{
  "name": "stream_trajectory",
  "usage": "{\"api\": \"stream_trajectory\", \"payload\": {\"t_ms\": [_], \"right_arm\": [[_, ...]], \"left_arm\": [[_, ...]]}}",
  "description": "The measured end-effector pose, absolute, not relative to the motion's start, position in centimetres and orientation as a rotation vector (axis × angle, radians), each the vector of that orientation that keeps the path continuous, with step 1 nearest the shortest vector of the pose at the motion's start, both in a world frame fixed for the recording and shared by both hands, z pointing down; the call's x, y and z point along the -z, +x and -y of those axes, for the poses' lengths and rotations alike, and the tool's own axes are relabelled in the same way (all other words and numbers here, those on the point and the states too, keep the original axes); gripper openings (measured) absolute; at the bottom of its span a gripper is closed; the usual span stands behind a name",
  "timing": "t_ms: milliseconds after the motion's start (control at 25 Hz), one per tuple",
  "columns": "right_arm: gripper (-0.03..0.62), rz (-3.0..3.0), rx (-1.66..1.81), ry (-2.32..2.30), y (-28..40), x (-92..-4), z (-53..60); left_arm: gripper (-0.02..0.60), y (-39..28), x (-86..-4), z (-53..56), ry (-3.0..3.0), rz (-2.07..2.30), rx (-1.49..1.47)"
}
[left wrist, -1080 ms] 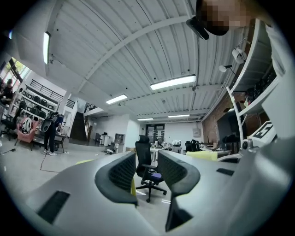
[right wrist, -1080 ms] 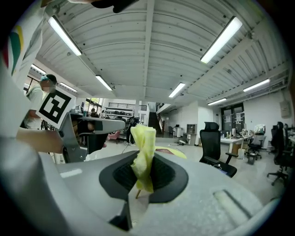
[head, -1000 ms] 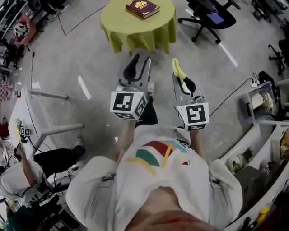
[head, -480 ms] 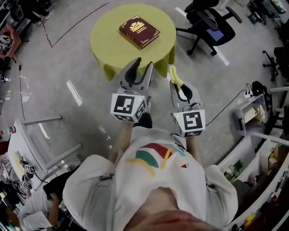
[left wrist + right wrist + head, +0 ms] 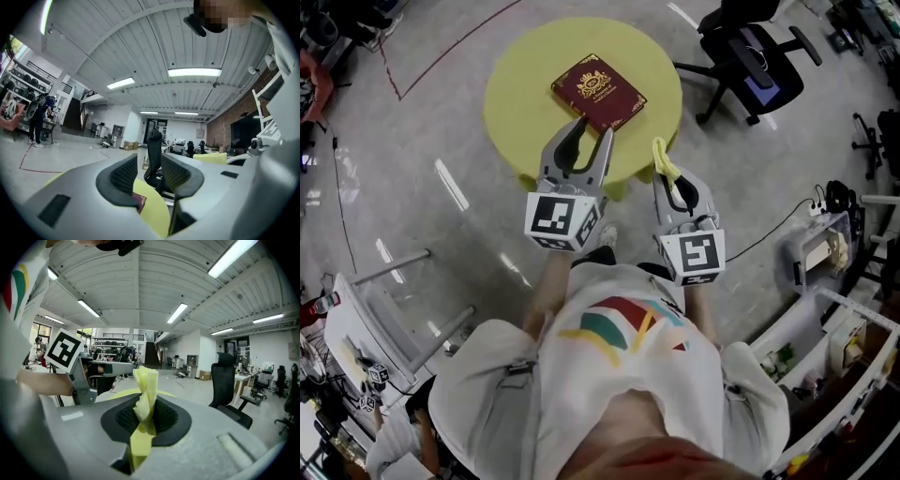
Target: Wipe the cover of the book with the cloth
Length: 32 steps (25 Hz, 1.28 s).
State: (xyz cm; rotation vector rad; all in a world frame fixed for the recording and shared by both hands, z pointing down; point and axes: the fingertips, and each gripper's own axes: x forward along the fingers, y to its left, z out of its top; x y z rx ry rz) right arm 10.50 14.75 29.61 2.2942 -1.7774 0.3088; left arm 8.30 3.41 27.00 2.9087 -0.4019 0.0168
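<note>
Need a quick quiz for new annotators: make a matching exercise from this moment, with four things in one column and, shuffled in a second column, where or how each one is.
Things:
1. book
2. cloth
3. left hand-held gripper
4. office chair

Places and states:
A. open, nothing between its jaws
B. lying on the round yellow table
C. standing on the floor beside the table
D. pinched in the right hand-held gripper

Pairs: 1-B, 2-D, 3-A, 4-C

Matt yellow tablecloth (image 5: 520, 103), gilt-stamped leathery book (image 5: 598, 91) cover, soft cloth (image 5: 667, 159)
</note>
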Motion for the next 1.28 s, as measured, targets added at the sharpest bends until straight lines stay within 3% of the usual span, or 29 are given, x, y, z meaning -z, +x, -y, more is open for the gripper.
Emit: {"api": "stream_trajectory", "payload": {"t_ms": [400, 760, 1280], "right_arm": [[0.031, 1.803, -0.274, 2.267, 14.7, -29.8, -12.9], [0.029, 1.908, -0.174, 2.257, 21.5, -27.5, -11.6], [0.029, 2.055, -0.135, 2.187, 27.5, -27.2, -9.8]], "left_arm": [[0.143, 12.7, -29.0, -1.8, 2.881, 0.438, -0.071], [0.143, 17.2, -24.6, -0.1, 2.91, 0.617, 0.075], [0.143, 21.3, -22.6, -0.1, 2.977, 0.811, 0.003]]}}
